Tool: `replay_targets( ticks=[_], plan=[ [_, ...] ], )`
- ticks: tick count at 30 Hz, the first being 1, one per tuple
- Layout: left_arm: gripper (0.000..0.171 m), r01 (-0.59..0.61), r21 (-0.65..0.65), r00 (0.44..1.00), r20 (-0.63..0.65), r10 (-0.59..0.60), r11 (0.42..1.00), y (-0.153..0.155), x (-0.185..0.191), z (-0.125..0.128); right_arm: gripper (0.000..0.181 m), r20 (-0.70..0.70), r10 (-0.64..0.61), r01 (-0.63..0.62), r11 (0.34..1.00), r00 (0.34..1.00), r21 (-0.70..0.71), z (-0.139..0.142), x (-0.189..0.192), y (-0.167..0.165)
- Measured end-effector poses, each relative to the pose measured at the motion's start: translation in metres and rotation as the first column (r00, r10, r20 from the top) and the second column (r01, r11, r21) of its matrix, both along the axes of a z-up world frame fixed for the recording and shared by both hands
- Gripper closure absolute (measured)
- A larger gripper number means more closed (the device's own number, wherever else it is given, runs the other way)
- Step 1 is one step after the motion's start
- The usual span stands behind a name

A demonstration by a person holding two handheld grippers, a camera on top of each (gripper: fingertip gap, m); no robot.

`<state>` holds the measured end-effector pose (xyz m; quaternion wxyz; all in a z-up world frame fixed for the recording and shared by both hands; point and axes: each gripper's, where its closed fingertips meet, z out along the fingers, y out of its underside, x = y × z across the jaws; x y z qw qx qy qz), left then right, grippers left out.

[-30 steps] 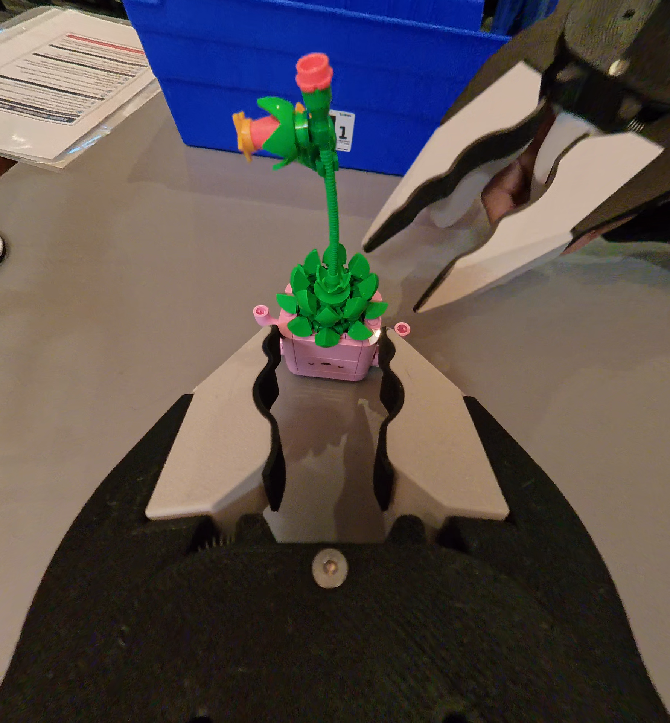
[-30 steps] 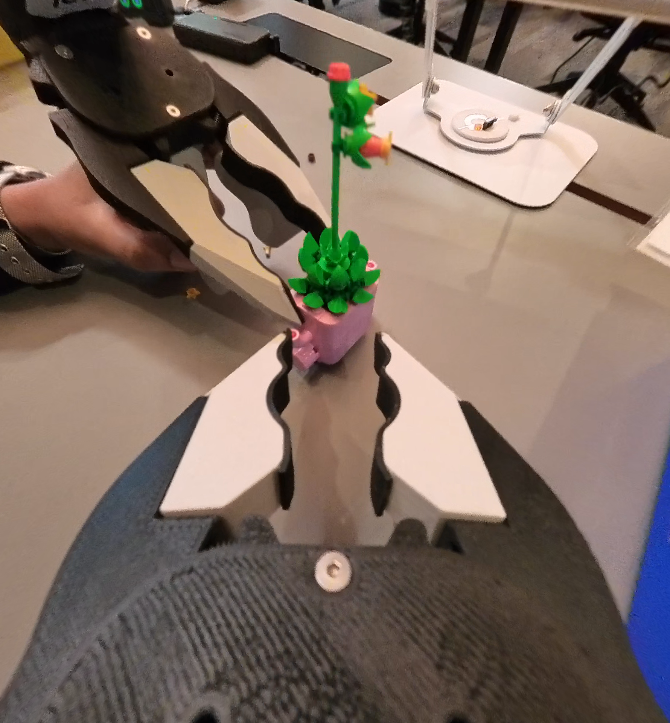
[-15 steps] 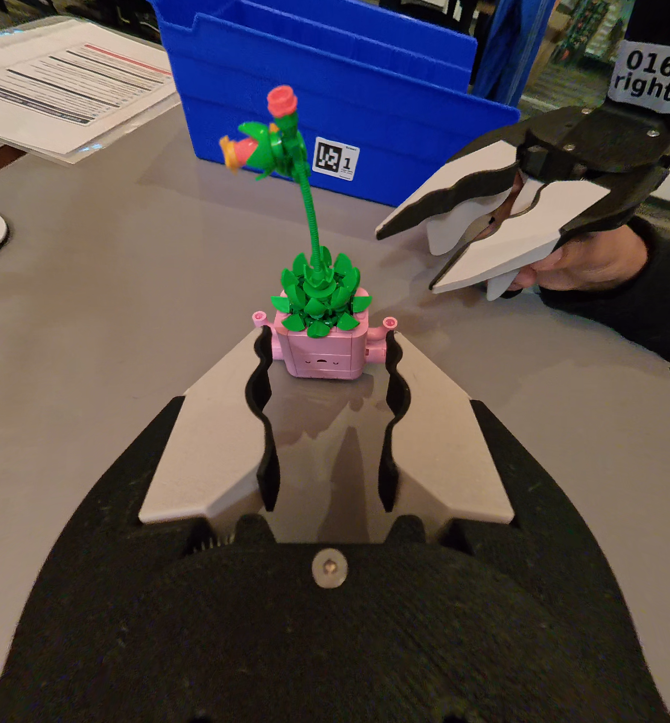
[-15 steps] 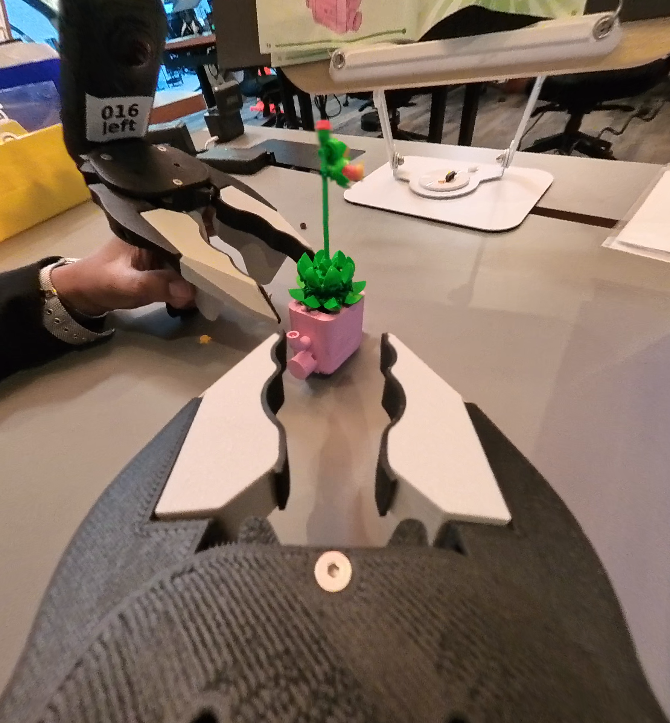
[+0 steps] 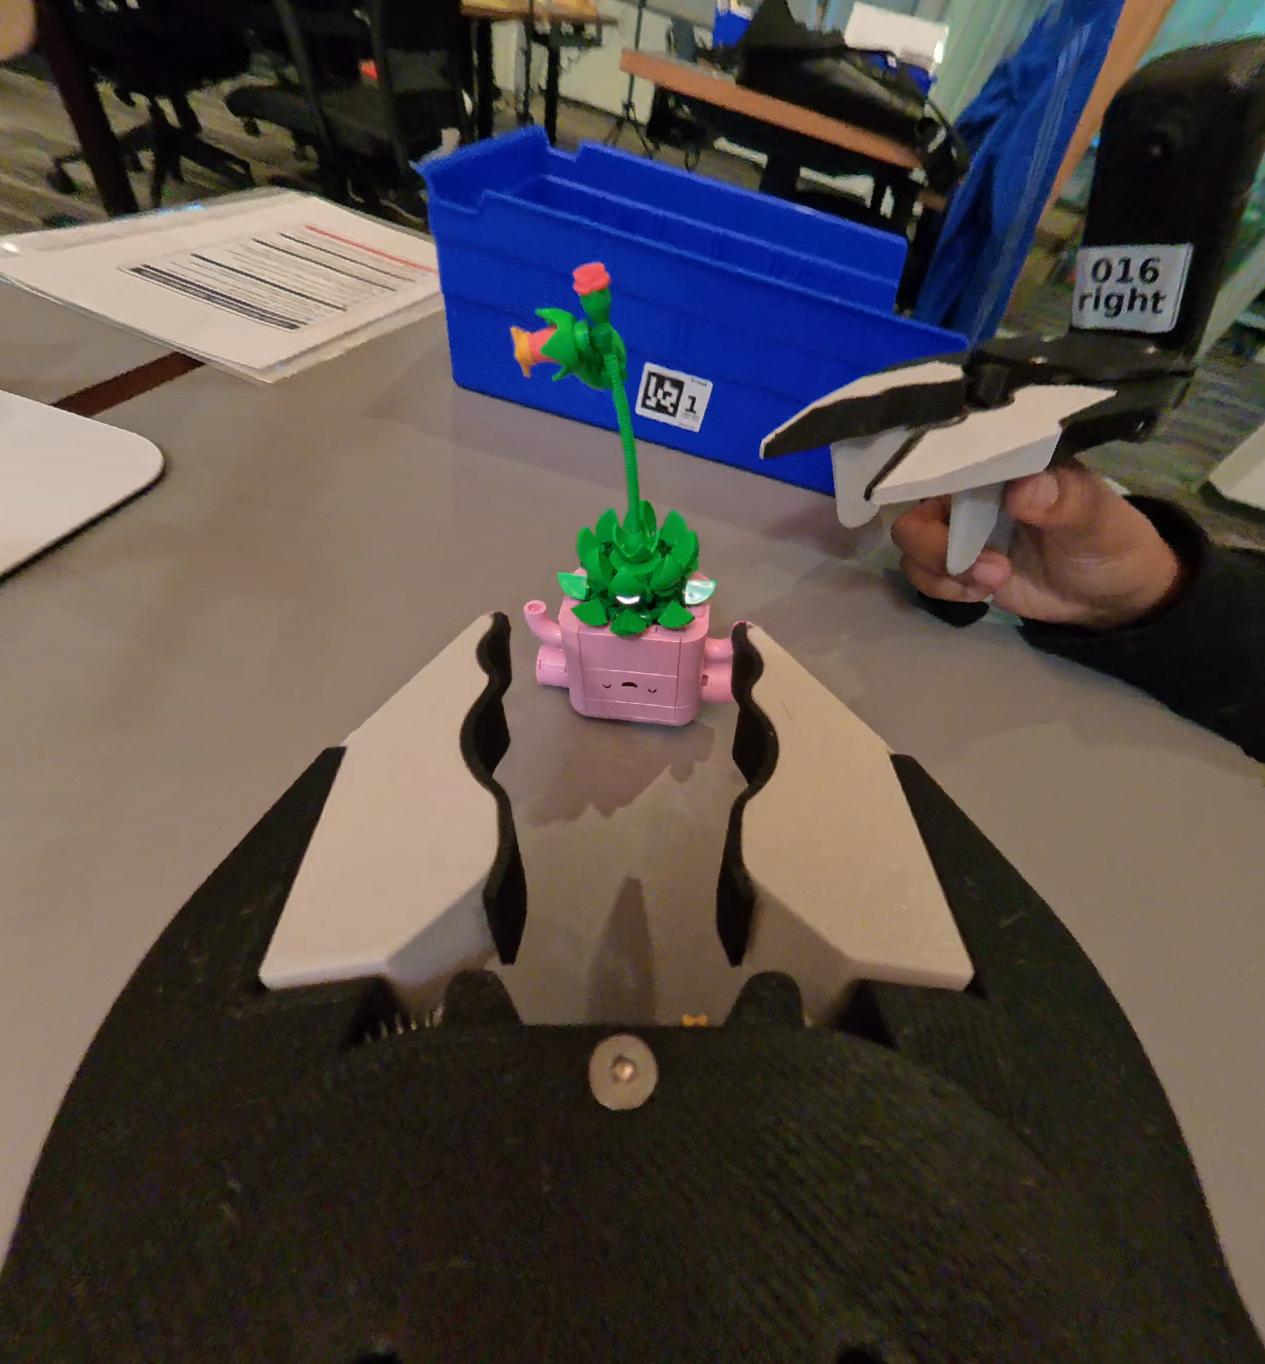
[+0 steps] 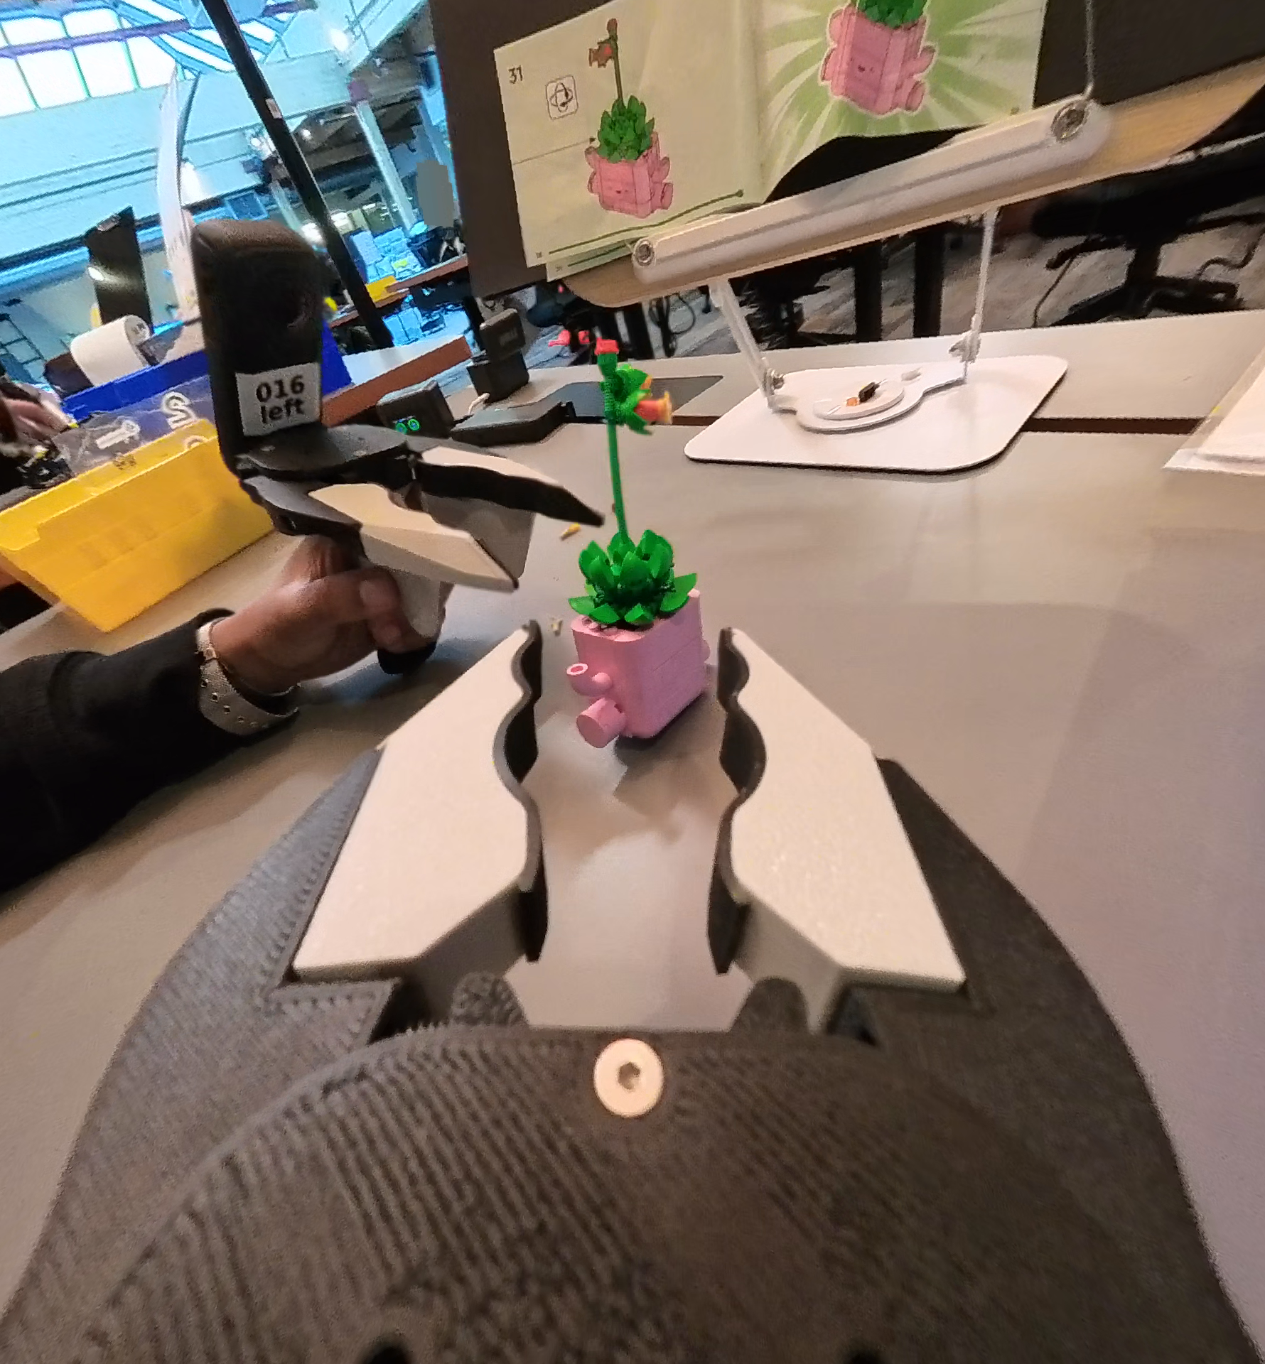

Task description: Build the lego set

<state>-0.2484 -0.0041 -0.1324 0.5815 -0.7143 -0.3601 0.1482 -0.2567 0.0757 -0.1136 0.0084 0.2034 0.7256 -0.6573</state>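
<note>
Model: small pink brick pot with green leaves and a tall green flower stem [image 5: 631, 664] stands upright on the grey table [image 5: 245, 590].
Left gripper [image 5: 618, 642]: fingers spread, holding nothing, the pot just ahead of the tips.
Right gripper [image 6: 626, 649]: fingers spread, holding nothing, near the pot.
Behind: blue plastic bin [image 5: 688, 310].

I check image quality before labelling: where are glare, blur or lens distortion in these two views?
Left wrist view: glare on two leaves of the lego plant, its dim reflection on the glossy table, blurred background chairs. Right wrist view: bright blown-out windows upper left, wide-angle bending at the edges, plant sharp.
</note>
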Motion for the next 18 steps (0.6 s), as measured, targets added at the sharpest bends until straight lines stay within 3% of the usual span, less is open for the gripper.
replay_targets(
  ticks=[5,18],
  plan=[
    [0.113,-0.025,0.064,1.0,-0.004,0.025,0.998,-0.007,0.0,0.006,0.132,0.033,0.03,-0.031,0.999,0.999,0.022,-0.005,0.001,-0.004],
    [0.113,-0.018,0.05,1.0,0.01,0.017,0.999,-0.004,-0.001,0.003,0.133,-0.084,0.033,-0.018,0.985,0.996,0.174,-0.019,0.01,-0.015]
  ],
)
